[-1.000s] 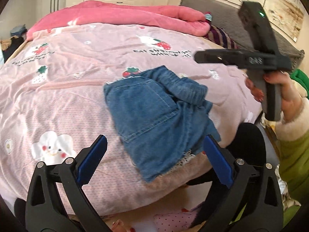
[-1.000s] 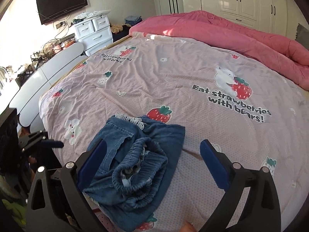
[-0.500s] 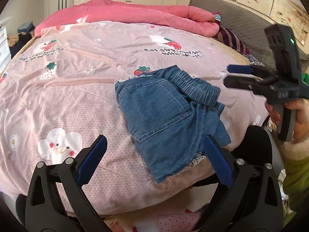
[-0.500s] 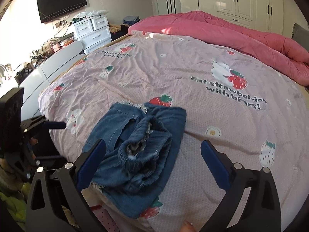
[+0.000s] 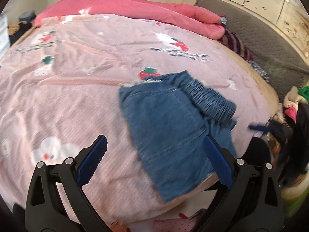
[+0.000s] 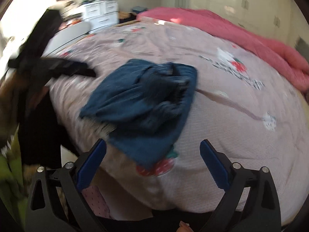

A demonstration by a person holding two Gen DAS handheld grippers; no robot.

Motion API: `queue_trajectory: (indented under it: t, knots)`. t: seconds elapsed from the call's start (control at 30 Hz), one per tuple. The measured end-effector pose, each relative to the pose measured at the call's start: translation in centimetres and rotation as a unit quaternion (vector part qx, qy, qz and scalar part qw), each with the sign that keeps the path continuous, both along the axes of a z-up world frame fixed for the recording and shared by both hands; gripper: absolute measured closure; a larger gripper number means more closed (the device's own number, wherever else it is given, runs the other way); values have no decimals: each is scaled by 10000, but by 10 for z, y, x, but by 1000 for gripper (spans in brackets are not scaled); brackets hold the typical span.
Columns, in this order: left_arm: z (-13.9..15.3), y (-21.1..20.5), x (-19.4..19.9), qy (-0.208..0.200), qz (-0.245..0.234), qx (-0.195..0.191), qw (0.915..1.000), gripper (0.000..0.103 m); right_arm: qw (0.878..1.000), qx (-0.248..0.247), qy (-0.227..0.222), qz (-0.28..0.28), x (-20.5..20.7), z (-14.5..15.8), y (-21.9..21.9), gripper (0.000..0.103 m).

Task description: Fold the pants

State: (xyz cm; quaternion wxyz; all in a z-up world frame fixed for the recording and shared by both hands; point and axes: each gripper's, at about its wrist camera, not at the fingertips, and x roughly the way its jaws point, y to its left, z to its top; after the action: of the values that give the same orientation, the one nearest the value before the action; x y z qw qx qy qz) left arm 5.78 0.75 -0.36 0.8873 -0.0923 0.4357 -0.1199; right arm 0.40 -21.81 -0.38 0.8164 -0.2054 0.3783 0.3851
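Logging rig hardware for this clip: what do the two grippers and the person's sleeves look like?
Both the left gripper and the right gripper share one build: black plastic arms with triangular cut-outs and silver screws, tipped by blue fingers with serrated inner edges. No cables show. A green sleeve appears at the right view's left edge, too blurred for detail.

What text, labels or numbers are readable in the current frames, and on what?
None can be read in either view.
Dark printed line on the pink strawberry-print quilt cover beside the bear-and-strawberry picture: motion-blurred, illegible.
Second printed line near that cover's far left corner: blurred, illegible.
Same slogan in the right wrist view: smeared, illegible.
Folded blue denim pants: no label visible.
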Motion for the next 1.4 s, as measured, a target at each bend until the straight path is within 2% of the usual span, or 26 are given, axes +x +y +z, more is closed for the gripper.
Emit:
queue_trajectory:
  t: [0.07, 0.1, 0.17, 0.27, 0.37, 0.47, 0.53, 0.8, 0.9, 1.07, 1.13, 1.23, 1.3, 1.4]
  knots:
    - [0, -6, 13, 64, -118, -31, 9999, 10, 9991, -314, -102, 249, -8, -7, 10, 58]
    - [1, -9, 17, 48, -174, -18, 9998, 10, 9982, -415, -196, 393, -11, -10, 16, 60]
    - [-1, -15, 28, 122, -215, 137, 9996, 11, 9939, -639, -535, 720, -20, -13, 27, 61]
    - [-8, -21, 41, 331, -299, 232, 9987, 23, 9833, -932, -981, 1217, -30, -20, 44, 62]
    - [-22, -22, 50, 596, -263, 234, 9976, 24, 9714, -1304, -1260, 1535, -34, -33, 63, 62]
    - [-29, -24, 54, 668, -282, 201, 9972, 24, 9704, -1439, -1149, 1561, -26, -45, 75, 88]
    - [-31, -24, 54, 670, -287, 195, 9972, 24, 9696, -1481, -1053, 1638, -28, -51, 79, 91]
    - [-36, -25, 57, 678, -263, 152, 9972, 20, 9790, -1076, -465, 1668, -28, -53, 68, 91]
    - [-36, -24, 56, 661, -276, 180, 9973, 20, 9858, -647, -35, 1547, -19, -41, 56, 92]
    - [-38, -25, 59, 643, -287, 178, 9974, 19, 9851, -618, 469, 1535, -22, -50, 52, 92]
    - [-39, -24, 59, 635, -291, 150, 9974, 19, 9860, -356, 679, 1480, -25, -47, 48, 92]
    - [-38, -23, 59, 628, -316, 129, 9974, 19, 9917, 139, 624, 1115, -17, -22, 36, 91]
    - [-37, -23, 59, 625, -328, 131, 9974, 19, 9952, 393, 316, 839, -8, 0, 29, 91]
    - [-37, -22, 60, 630, -312, 106, 9975, 18, 9964, 519, -2, 678, 2, 19, 28, 91]
